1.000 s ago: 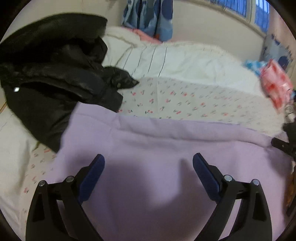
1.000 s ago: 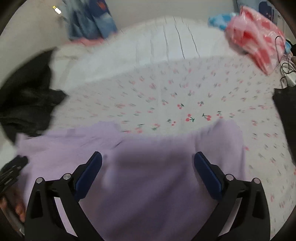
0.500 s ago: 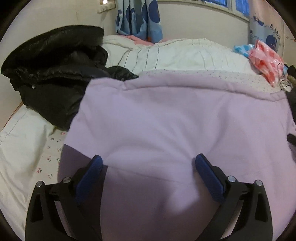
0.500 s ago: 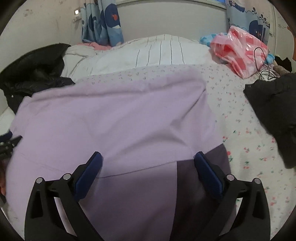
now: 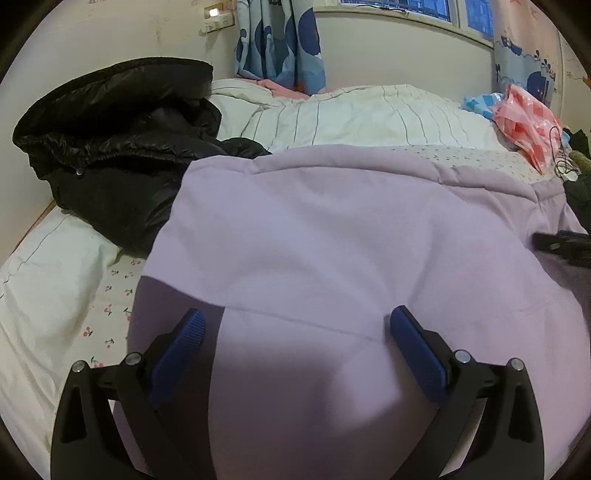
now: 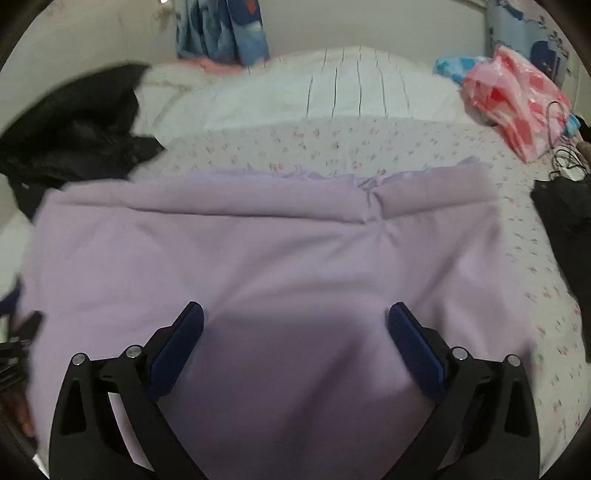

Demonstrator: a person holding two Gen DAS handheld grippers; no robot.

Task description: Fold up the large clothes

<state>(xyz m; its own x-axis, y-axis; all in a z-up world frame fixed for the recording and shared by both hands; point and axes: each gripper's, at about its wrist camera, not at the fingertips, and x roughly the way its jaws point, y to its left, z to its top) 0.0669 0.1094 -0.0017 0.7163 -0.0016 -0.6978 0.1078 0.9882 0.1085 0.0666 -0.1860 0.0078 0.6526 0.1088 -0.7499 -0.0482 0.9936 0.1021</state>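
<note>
A home bedroom: a bed with a cherry-print white sheet (image 6: 369, 147) and a striped white duvet (image 5: 362, 114), blue whale-print curtains (image 5: 280, 40) under a window, a wall switch plate (image 5: 218, 16), and a black puffer jacket (image 5: 110, 147) dumped on the bed.

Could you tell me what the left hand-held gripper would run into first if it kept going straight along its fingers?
Most likely the lilac garment: it fills the space between and ahead of the open left hand-held gripper. Depth is unclear, so how soon is uncertain.
</note>
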